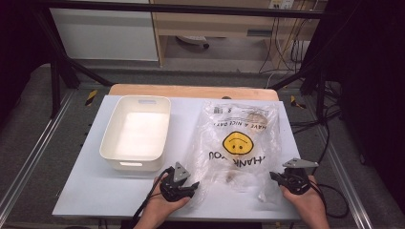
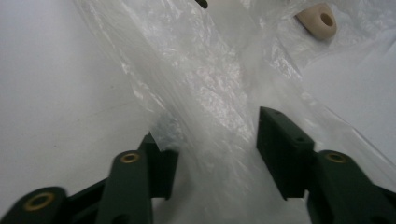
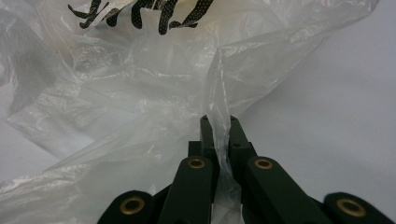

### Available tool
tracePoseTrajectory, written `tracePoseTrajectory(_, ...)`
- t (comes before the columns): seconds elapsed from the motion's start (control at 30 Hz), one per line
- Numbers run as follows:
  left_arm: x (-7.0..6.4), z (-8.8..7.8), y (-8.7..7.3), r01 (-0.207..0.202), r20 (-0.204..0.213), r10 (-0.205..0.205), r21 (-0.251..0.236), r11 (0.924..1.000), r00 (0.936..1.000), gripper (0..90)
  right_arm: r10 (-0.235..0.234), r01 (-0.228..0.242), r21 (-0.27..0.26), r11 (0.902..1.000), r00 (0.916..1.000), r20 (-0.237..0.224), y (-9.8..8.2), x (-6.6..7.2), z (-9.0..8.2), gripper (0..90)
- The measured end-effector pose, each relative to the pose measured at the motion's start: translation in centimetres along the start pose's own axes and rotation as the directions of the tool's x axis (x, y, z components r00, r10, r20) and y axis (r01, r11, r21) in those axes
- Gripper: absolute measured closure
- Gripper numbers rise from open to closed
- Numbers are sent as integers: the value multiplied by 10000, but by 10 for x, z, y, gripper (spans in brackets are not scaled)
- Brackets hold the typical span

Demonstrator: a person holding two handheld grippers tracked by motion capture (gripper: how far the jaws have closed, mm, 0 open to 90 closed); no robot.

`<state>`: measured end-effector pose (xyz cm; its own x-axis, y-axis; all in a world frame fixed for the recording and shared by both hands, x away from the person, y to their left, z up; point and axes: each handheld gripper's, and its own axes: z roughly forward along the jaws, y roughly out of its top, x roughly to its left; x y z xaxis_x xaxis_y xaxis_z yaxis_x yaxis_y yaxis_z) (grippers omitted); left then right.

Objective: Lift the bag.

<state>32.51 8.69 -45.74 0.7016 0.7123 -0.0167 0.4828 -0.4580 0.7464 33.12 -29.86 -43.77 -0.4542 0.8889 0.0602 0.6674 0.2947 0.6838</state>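
Pinching a thin fold of the clear, crinkled plastic bag (image 3: pixel 140 93) between its pressed-together black jaws, the right hand-held gripper (image 3: pixel 218 128) holds the bag's near right corner just above the pale grey worktop (image 1: pixel 90 186). In the high view this right hand-held gripper (image 1: pixel 282 177) sits at the near right edge of the bag (image 1: pixel 239 143), with the person's hand behind it.

The left hand-held gripper (image 2: pixel 212 142) has its jaws spread apart, and a loose strip of the bag's film (image 2: pixel 205 93) runs between them; the pads do not press on it (the film only passes through the gap). In the high view it (image 1: pixel 191 186) is at the bag's near left corner.

The bag lies flat in the middle right of the worktop, printed with a yellow smiley face (image 1: pixel 237 143) and black letters. A small beige ring-shaped piece (image 2: pixel 317 19) lies under the film. An empty white rectangular plastic tub (image 1: pixel 136 131) stands just beside the bag, at its left.
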Motion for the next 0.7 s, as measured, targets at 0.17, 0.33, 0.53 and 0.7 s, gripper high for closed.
tracePoseTrajectory(0.17, 2, 0, 0, 46, -151, -47, -57, 10000, 9999, 732, -48, 48, -44, 10000, 10000, -48, 0, 2, 0, 900)
tracePoseTrajectory(0.33, 5, 2, -1, -60, -180, 56, -183, 9998, 9998, 896, -94, 94, -6, 10000, 9998, -166, 2, 6, 0, 900)
tracePoseTrajectory(0.53, 12, 0, 4, 264, 402, -264, -3, 9997, 9988, 900, -157, 155, -68, 9999, 9994, -320, 6, 8, -2, 900)
tracePoseTrajectory(0.7, 22, -9, 14, 705, 761, -698, -70, 9975, 9947, 900, -234, 218, -319, 9993, 9984, -518, 16, 13, -4, 900)
